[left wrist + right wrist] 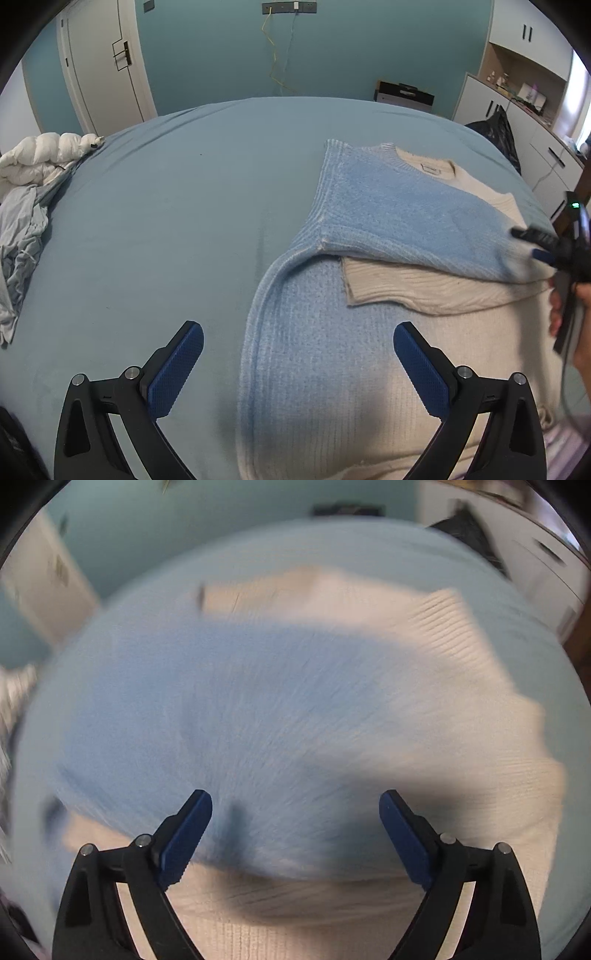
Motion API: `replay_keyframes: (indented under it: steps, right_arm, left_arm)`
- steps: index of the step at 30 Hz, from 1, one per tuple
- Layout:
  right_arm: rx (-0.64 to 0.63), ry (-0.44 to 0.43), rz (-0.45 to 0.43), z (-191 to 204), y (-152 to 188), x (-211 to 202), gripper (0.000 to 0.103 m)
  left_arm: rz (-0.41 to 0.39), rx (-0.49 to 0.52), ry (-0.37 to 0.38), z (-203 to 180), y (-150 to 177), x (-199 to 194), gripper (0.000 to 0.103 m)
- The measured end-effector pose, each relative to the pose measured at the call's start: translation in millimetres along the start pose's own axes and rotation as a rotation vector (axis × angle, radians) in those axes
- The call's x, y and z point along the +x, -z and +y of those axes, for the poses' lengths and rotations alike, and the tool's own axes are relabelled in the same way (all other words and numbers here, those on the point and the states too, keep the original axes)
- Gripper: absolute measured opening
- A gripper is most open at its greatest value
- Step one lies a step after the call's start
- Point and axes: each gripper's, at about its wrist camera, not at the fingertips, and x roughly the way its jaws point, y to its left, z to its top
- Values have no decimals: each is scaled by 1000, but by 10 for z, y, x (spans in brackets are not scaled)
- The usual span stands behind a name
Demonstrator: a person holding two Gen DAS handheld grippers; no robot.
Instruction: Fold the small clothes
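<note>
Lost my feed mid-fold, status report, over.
Left hand-held gripper open, empty, above sweater. Right hand-held gripper open, empty. Blue sleeve folded across sweater on bed. Nothing in the way.

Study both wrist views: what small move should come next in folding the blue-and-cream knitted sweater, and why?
Probably lower the open left gripper onto the blue-and-cream knitted sweater hem, since both sleeves already lie folded across its chest and the open right gripper holds nothing.
</note>
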Motion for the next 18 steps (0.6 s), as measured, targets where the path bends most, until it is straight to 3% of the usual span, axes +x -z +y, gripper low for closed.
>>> replay_keyframes:
  steps: [2,3,6,7,12,18]
  right_arm:
    - [134,21,-65,-353,-52,-210,91]
    - [210,40,-39,-563,-62,-230,91]
    - [334,79,171,-1067,9,103,92]
    - [327,48,193,-1139,59,168,93]
    - [200,115,201,-873,134,-83,93]
    - [143,-62,146,-647,595,-1085,93]
  left_arm:
    - [2,8,-12,-19,4,14,103]
    - [0,14,-25,-32,7,22,103]
    - [-17,51,-79,-91,19,30,103]
    - [-17,62,-90,-111,22,35,103]
    - [0,66,-74,-107,40,39,103]
    - [9,20,-35,134,65,-155,103]
